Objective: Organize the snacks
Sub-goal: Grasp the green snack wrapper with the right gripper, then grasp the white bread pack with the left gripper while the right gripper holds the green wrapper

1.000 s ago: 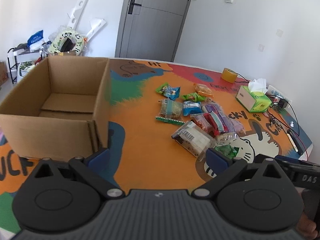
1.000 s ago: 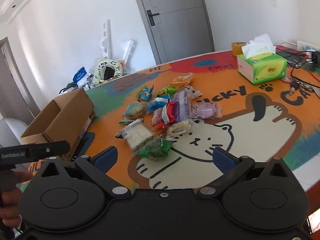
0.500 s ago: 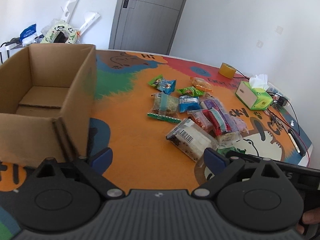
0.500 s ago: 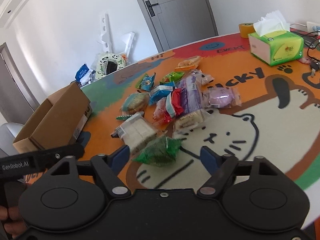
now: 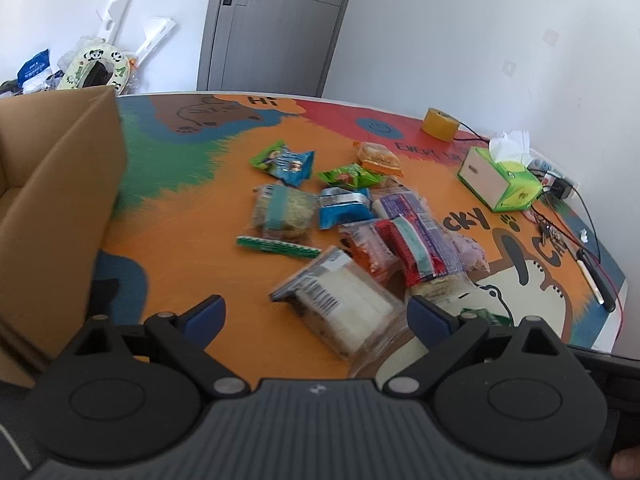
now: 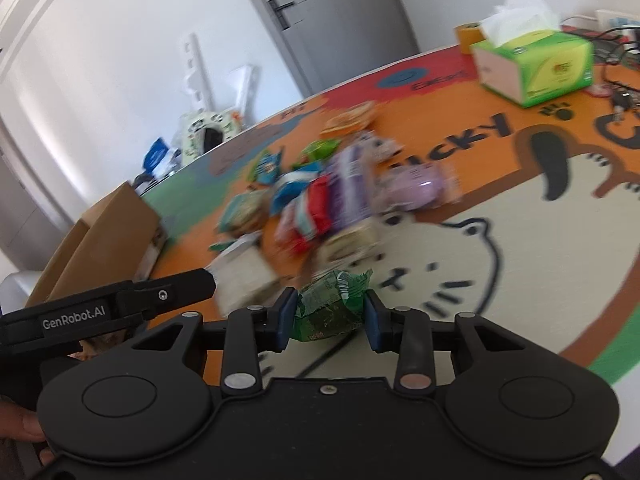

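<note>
A heap of wrapped snacks (image 5: pixel 360 216) lies mid-table on the colourful cat mat. My left gripper (image 5: pixel 316 314) is open just over the mat, and the near end of a clear pack of white cakes (image 5: pixel 344 308) lies between its blue pads (image 5: pixel 208 312). In the right wrist view my right gripper (image 6: pixel 328 320) is closing, with a crumpled green snack packet (image 6: pixel 328 308) between the jaws and both pads touching its sides. That packet's edge (image 5: pixel 486 316) shows in the left wrist view. The open cardboard box (image 5: pixel 60 200) stands at the left; in the right wrist view the box (image 6: pixel 112 240) is further back.
A green tissue box (image 5: pixel 500 184) and a roll of tape (image 5: pixel 439 124) stand at the far right of the table, with cables and a pen (image 5: pixel 592 276) by the right edge. A grey door and clutter stand beyond the table.
The right jaws have drawn in from wide open onto the green packet. Both grippers have come down and closer to the snack heap; the box has slid left in the left wrist view.
</note>
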The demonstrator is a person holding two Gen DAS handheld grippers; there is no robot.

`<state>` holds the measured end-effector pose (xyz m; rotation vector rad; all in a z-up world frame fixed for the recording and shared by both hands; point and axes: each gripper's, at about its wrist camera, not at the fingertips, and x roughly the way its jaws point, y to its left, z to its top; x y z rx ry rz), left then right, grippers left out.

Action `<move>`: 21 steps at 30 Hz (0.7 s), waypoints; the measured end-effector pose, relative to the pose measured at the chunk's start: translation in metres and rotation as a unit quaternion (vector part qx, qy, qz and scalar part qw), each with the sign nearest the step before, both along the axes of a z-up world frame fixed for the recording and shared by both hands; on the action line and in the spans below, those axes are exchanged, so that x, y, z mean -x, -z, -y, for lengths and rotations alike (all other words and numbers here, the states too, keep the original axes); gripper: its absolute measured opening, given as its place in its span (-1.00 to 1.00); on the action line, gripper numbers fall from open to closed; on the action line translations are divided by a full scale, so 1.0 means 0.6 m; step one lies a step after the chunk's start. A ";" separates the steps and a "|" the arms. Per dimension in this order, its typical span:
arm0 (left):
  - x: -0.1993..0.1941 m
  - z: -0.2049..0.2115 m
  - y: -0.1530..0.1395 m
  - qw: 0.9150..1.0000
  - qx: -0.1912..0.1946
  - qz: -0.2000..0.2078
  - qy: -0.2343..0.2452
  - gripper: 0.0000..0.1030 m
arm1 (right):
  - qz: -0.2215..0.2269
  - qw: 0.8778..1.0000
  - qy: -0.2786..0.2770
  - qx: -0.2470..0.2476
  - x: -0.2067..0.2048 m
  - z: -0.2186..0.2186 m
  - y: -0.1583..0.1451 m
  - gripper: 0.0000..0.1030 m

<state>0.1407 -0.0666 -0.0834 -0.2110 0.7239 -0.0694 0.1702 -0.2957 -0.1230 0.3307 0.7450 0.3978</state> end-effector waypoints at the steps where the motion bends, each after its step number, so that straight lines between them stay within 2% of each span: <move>1: -0.004 0.007 0.001 1.000 -0.002 0.000 0.001 0.90 | -0.001 1.000 0.004 -0.002 -0.001 0.006 0.001 -0.30; 15: -0.054 0.067 0.015 0.999 -0.046 -0.004 -0.013 0.90 | 0.011 0.999 0.043 -0.012 -0.007 0.066 0.012 -0.29; 21: -0.063 0.066 0.028 0.997 -0.069 -0.014 -0.033 0.90 | 0.020 0.999 0.047 0.001 0.001 0.056 0.019 -0.18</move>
